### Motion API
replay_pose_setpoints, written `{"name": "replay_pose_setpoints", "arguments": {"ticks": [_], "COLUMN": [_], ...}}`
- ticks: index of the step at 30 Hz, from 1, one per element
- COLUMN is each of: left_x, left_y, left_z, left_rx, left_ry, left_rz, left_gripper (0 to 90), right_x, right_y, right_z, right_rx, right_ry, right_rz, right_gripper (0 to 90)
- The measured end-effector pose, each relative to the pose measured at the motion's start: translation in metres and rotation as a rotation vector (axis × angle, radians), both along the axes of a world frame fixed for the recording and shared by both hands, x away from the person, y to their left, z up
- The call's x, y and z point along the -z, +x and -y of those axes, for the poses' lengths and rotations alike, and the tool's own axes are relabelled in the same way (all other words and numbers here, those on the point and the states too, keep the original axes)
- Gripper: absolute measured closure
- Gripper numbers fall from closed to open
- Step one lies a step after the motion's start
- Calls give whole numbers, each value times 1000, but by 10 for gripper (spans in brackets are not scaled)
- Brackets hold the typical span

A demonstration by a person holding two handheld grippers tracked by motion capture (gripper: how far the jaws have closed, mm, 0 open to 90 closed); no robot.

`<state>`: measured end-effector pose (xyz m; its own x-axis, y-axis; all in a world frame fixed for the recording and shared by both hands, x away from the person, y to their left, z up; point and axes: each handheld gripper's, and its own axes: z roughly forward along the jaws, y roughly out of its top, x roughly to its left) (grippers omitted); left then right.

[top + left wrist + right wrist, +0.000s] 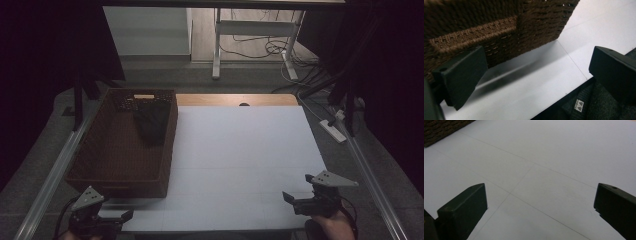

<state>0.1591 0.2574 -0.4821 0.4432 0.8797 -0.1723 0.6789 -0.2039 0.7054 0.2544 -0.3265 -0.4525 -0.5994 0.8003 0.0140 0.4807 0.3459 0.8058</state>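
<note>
while both hands idle at the near edge: nothing is held, so the dark cloth is the thing to go for
cloth: dark cloth [151, 122] lies in the wicker basket [87, 150], toward its far right wall
left gripper [125, 215]: jaws wide apart and empty, just beside the basket's near wall [499, 30]
right gripper [290, 197]: jaws spread, empty, over the bare white table [549, 157]
advice: lift clear of the rim first, come down from above, pinch a raised fold, not the weave
</note>
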Motion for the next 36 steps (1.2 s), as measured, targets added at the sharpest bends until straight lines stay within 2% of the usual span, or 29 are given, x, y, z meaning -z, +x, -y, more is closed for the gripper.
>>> {"name": "replay_pose_setpoints", "arguments": {"ticks": [2,6,13,21,36], "left_x": [0,1,1,1,-3], "left_y": [1,1,1,2,0], "left_z": [0,-2,1,1,1], "left_rx": [5,10,24,23,33], "left_ry": [-3,-12,12,6,1], "left_rz": [-5,-14,-16,-21,-10], "left_gripper": [11,12,11,5,0], "right_x": [1,1,1,1,2], "right_y": [1,2,3,3,4], "right_z": [0,-2,-2,-1,-1], "right_rx": [-12,-17,-15,-21,-19], "right_ry": [1,-10,-7,-8,-6], "right_rz": [-16,-20,-26,-33,-42], "right_gripper": [0,0,0,0,0]}}
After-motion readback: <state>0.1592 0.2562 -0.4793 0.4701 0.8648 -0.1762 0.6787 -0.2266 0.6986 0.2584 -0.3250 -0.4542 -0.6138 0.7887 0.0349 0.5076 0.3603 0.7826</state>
